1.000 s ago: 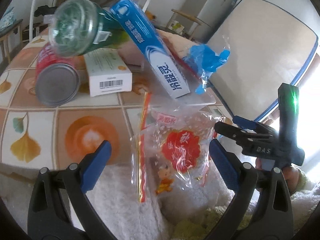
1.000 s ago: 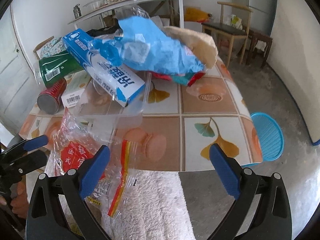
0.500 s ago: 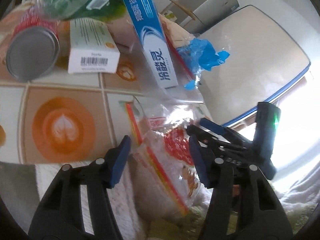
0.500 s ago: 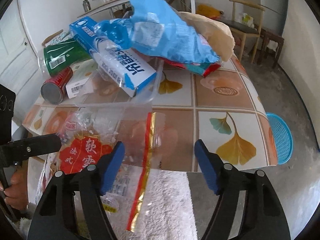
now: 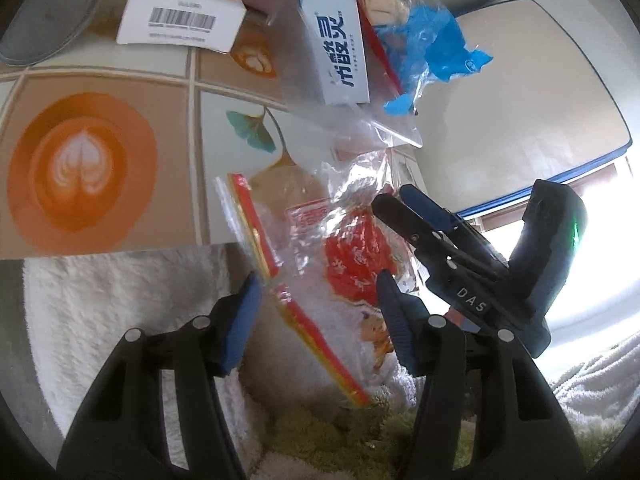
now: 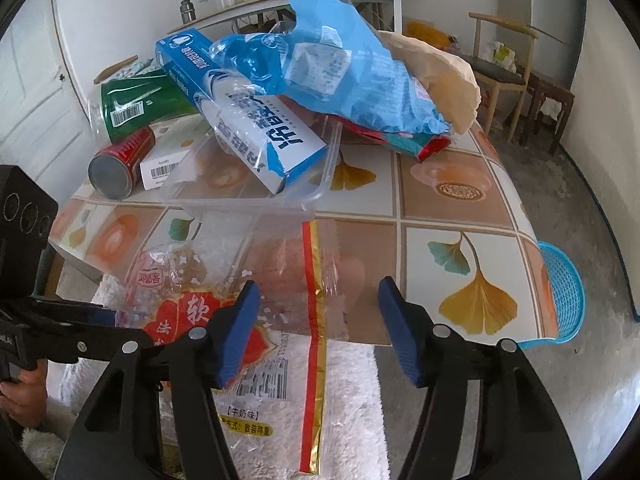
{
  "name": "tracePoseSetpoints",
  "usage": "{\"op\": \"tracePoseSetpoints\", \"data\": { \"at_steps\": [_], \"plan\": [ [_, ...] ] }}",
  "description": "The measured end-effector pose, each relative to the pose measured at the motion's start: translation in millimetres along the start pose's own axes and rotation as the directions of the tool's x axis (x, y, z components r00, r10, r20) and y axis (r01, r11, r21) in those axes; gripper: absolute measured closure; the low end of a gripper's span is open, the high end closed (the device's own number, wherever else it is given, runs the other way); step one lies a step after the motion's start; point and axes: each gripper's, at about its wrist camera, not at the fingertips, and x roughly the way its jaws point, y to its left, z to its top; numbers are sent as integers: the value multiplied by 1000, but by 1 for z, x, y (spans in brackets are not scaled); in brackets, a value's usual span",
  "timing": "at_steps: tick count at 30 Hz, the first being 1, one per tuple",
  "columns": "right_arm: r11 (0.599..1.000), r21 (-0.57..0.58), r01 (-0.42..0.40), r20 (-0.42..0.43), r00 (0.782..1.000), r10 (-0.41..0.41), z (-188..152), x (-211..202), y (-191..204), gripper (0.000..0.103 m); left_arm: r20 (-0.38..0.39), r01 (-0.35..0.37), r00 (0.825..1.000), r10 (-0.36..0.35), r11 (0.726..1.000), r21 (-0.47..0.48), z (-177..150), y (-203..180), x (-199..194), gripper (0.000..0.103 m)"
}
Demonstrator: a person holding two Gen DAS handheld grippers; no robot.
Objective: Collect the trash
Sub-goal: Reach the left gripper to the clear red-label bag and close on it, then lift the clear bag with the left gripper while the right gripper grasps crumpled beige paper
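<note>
A clear snack bag [image 5: 352, 256] with a red print and a red-gold seal strip hangs over the table's near edge onto a white fluffy cloth. My left gripper [image 5: 318, 300] is open, a pad on either side of the bag. My right gripper [image 6: 318, 312] straddles the bag [image 6: 256, 360] and its strip; its jaws are closing, pads still apart from it. Each gripper shows in the other's view: the right [image 5: 404, 208] beside the red print, the left [image 6: 112, 316] at the bag's left edge. Behind lies trash: a toothpaste box [image 6: 248, 120], a blue wrapper [image 6: 340, 72], a red can [image 6: 120, 160].
A patterned tile-print table [image 6: 440, 208] carries the pile, with a white barcode carton [image 5: 180, 12], a green bottle [image 6: 136, 104] and a clear plastic tray [image 6: 256, 196]. A blue basket [image 6: 564, 292] sits by the table's right corner. A wooden chair [image 6: 500, 60] stands behind.
Both grippers' jaws have narrowed from wide open. The left gripper has dropped and rolled in over the bag; the right has edged left so the seal strip sits between its fingers.
</note>
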Motion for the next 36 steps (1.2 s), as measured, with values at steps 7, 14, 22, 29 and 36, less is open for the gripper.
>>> {"op": "tracePoseSetpoints", "data": {
  "at_steps": [7,14,22,29,36],
  "plan": [
    [1000,10,-22,11,1000,22,0,0,-1,44,0,29,1000,-29,1000,-13,6,-15,23,79],
    [996,61,-61,3,998,61,5,-13,-11,44,61,43,997,-44,999,25,8,-30,21,99],
    [1000,10,-9,172,985,7,46,-72,-15,40,129,130,982,-136,990,57,21,-43,-5,101],
    [998,-20,-52,232,971,55,105,-82,-13,19,208,182,958,-195,980,82,21,-39,-28,101],
    [994,31,-104,148,984,99,162,-59,-41,10,229,166,956,-183,982,90,-8,-5,-79,101]
  ]
}}
